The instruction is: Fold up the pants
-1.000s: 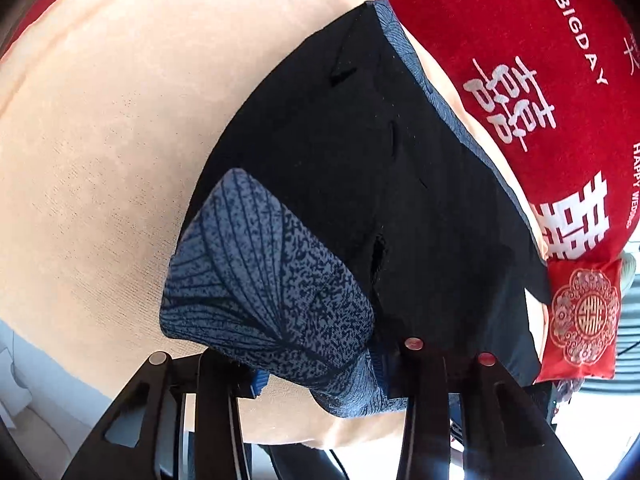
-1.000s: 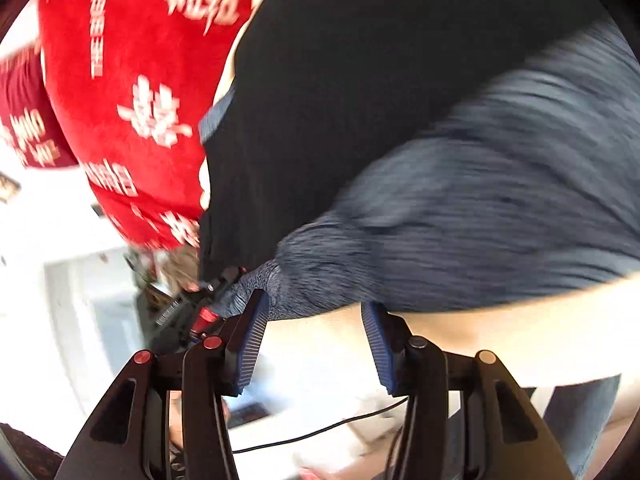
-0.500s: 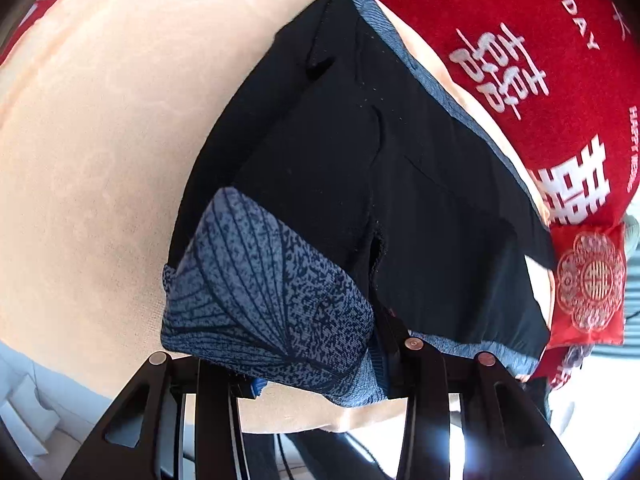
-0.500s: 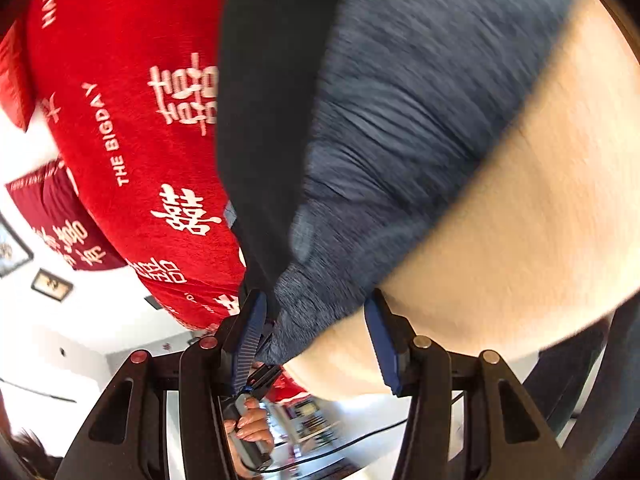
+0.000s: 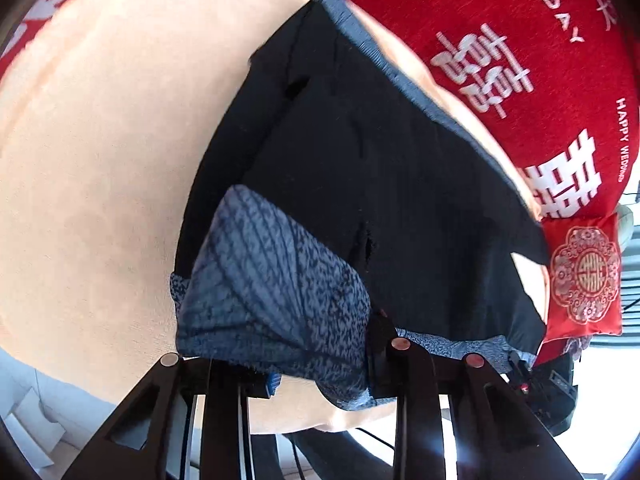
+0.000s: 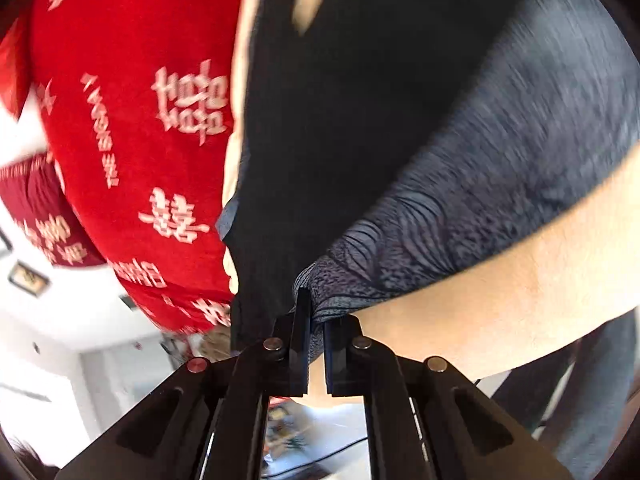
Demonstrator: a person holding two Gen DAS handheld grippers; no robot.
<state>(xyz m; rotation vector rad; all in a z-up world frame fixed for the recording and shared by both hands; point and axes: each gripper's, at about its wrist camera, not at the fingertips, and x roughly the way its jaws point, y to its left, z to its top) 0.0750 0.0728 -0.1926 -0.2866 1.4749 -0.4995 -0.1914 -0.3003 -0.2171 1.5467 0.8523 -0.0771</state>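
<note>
The pants [image 5: 360, 168] are blue with a dark leaf print and show their black inside. They lie on a peach sheet [image 5: 100, 160]. In the left wrist view a folded-over patterned corner [image 5: 272, 292] lies across my left gripper [image 5: 316, 376], whose jaws stand wide apart with cloth over them; no grip shows. In the right wrist view my right gripper [image 6: 316, 320] is shut on a patterned edge of the pants [image 6: 460, 200], near the bed's edge.
A red blanket with white characters [image 5: 520, 60] lies beyond the pants, also in the right wrist view [image 6: 132, 120]. A small red embroidered cushion [image 5: 584, 276] sits at the right. The bed edge and the floor [image 5: 32, 420] are below.
My right gripper has closed on the patterned edge of the pants; it was open a second ago. The left view has shifted only slightly.
</note>
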